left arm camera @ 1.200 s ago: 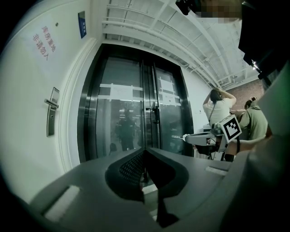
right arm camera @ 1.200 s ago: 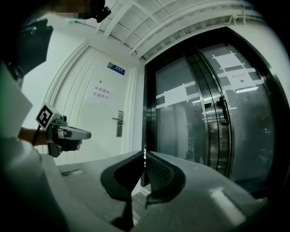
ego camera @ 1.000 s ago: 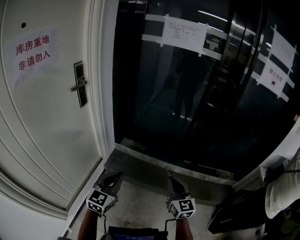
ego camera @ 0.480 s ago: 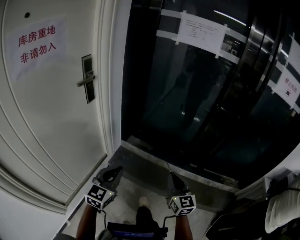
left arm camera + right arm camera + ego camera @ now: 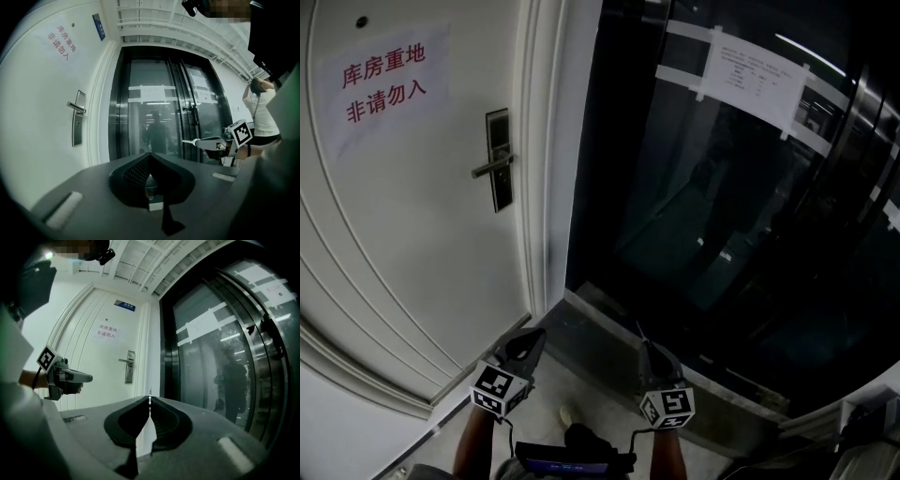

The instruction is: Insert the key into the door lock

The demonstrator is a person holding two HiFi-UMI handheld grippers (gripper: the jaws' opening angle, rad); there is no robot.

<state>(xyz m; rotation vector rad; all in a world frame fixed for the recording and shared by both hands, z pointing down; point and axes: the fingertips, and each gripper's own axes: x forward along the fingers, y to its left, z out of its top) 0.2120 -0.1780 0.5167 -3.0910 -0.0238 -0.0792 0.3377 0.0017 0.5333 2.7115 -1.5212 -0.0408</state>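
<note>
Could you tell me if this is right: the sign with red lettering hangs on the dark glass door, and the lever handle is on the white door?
Not quite: the sign with red lettering hangs on the white door, not the glass door, as the head view shows. The lever handle is indeed on the white door.

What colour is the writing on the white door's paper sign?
The paper sign has red writing; clearest in the head view.

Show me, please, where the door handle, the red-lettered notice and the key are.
door handle [image 5: 492,170], head view, middle of the lever.
red-lettered notice [image 5: 384,89], head view, its centre.
key [image 5: 149,398], right gripper view, tip beyond the jaws.
</note>
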